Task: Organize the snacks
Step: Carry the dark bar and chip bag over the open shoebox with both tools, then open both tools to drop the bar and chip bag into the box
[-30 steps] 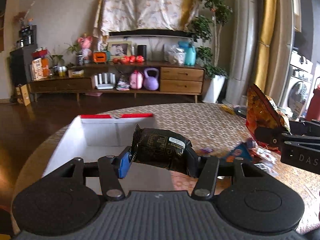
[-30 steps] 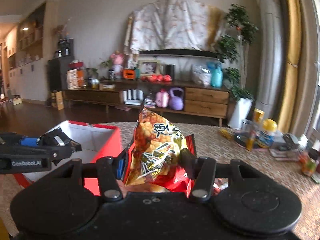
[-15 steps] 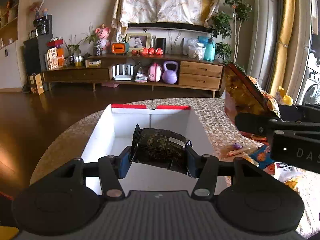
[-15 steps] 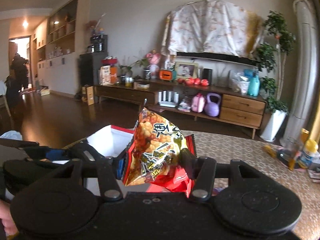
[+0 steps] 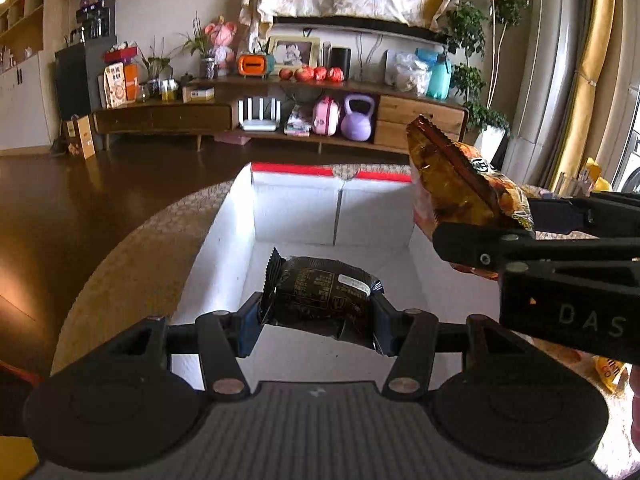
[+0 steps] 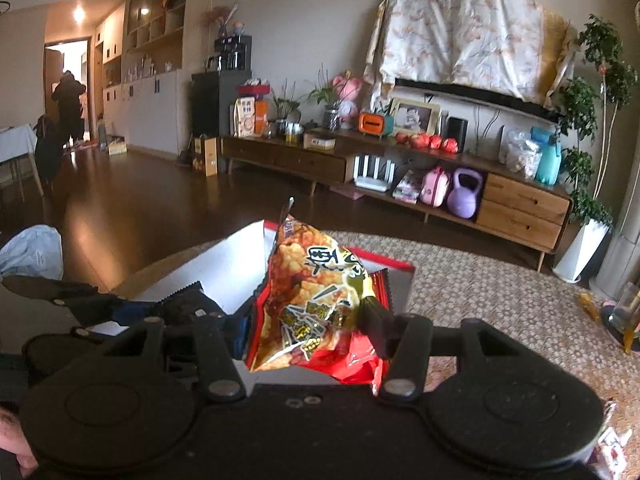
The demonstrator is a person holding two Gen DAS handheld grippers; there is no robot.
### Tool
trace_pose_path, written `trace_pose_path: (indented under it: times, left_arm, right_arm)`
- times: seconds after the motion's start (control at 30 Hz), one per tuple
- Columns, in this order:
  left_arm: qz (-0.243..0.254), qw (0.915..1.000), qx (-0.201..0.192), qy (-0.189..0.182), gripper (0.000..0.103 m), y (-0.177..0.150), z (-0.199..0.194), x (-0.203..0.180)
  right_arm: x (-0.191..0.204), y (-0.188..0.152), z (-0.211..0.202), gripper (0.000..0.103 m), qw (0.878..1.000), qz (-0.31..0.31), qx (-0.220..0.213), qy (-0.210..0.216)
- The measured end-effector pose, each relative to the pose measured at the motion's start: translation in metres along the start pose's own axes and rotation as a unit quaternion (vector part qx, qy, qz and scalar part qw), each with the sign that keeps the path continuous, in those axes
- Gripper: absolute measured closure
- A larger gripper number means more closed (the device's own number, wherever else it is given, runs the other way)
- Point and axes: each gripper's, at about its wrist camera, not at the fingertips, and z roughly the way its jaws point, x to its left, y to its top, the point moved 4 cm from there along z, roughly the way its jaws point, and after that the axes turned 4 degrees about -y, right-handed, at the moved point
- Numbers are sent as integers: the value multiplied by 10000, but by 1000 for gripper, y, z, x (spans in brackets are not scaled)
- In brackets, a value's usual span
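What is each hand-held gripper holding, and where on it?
Left hand-held gripper: black snack packet, clamped at its two ends. Right hand-held gripper: orange-red snack bag, pinched across its lower half.

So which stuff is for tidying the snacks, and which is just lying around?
For the job:
- black snack packet
- orange snack bag
- white box

Just lying around:
- purple kettlebell
- red apples
- photo frame
- potted plant

Black snack packet (image 5: 320, 296) with pale print; orange-red chip bag (image 6: 316, 300) with yellow and black lettering; box (image 5: 296, 208) white inside, red-rimmed; counter (image 6: 500, 300) seemingly tan-speckled.
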Motion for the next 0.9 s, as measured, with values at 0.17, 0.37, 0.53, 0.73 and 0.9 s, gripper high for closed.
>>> trace_pose_path:
  times: [0.17,0.37,0.53,0.73,0.9]
  left_arm:
    - [-16,9999,159,-11,49,-7,13,6]
    - [0,9993,375,-31,48,-15,25,9]
    - [-5,9985,542,-48,47,-21,33,10]
    - [-12,9979,653,-41,44,-22,37,8]
    - [-35,9975,702,-60,38,-21,36,5]
  right_arm:
    - [7,-7,16,50,9996,-60,260,67]
    - [14,-16,32,51,9985,-140,516,137]
    - [16,-24,40,57,9972,-144,708,167]
    - [15,-28,39,54,9967,-118,796,145]
    - [11,-25,39,49,9967,-86,791,125]
